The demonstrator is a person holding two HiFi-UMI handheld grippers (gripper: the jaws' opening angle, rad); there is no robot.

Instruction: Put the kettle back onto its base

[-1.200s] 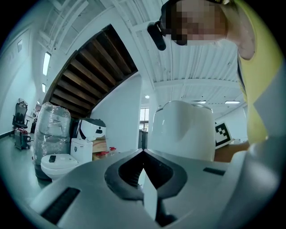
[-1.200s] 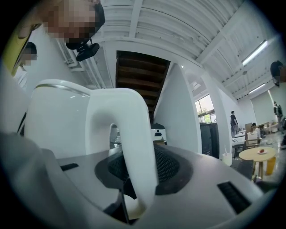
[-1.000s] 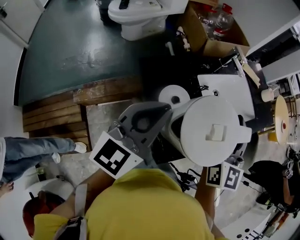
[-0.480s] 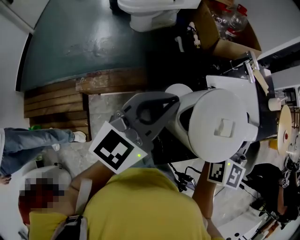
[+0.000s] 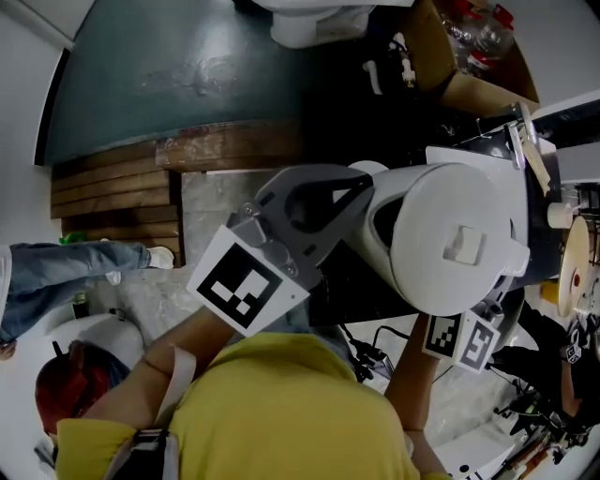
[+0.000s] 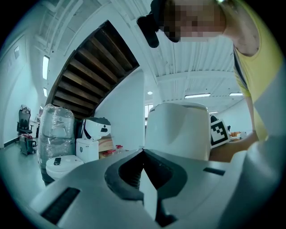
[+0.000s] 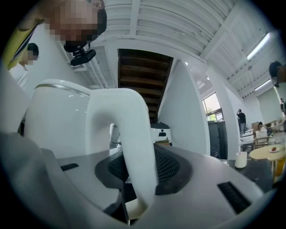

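The white kettle [image 5: 459, 248] hangs in the air, its lid facing up in the head view. My right gripper [image 7: 136, 156] is shut on the kettle's looped handle [image 7: 134, 134]; from above only its marker cube [image 5: 459, 339] shows below the kettle. My left gripper [image 5: 361, 185] is shut, and its grey tip sits right against the kettle's left side [image 6: 178, 129], apparently with nothing between the jaws [image 6: 143, 150]. The round white base [image 5: 372, 169] lies on a dark top just beyond, mostly hidden by the left gripper and the kettle.
A cardboard box with bottles [image 5: 469, 56] stands at the back right, beside a white machine [image 5: 309, 19]. A white tabletop [image 5: 497, 159] with small items lies behind the kettle. Wooden boards [image 5: 122, 197], a person's legs [image 5: 66, 272] and floor cables [image 5: 370, 356] are to the left and below.
Both grippers and the kettle have moved up and to the right in the head view. The kettle and left gripper now cover most of the round base.
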